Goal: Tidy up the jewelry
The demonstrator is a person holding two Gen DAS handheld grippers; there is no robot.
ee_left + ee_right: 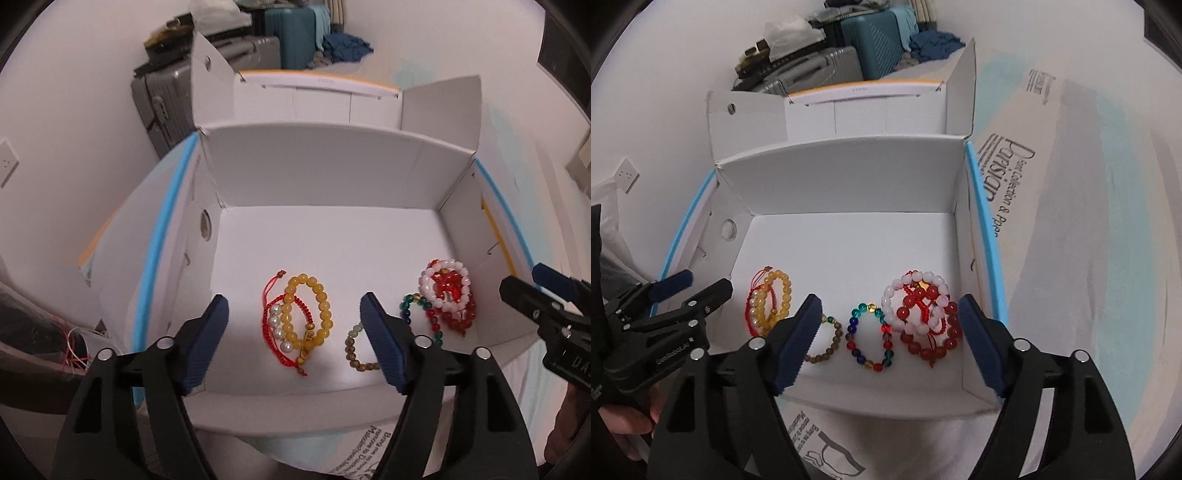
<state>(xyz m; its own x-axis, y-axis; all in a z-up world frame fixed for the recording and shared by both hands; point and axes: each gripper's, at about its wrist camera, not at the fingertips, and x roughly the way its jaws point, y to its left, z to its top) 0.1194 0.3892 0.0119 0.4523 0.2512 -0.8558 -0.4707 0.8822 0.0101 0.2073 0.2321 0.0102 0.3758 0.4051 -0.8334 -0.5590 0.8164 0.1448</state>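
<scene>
we hold the left gripper (295, 325) and the right gripper (890, 321) with fingers wide, nothing in them, above the near edge of the white box (842, 177). the bracelets lie on its floor: yellow bracelet (312, 314) at left, multicolour bracelet (870, 336) in the middle, red and white pile (923, 314) at right. they look light, limp and slippery, so we would pinch across one strand of beads.

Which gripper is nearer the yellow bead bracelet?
Left. The left gripper is open right above the yellow bead bracelet; the right gripper hangs further right, over the multicoloured glass bead bracelet.
</scene>
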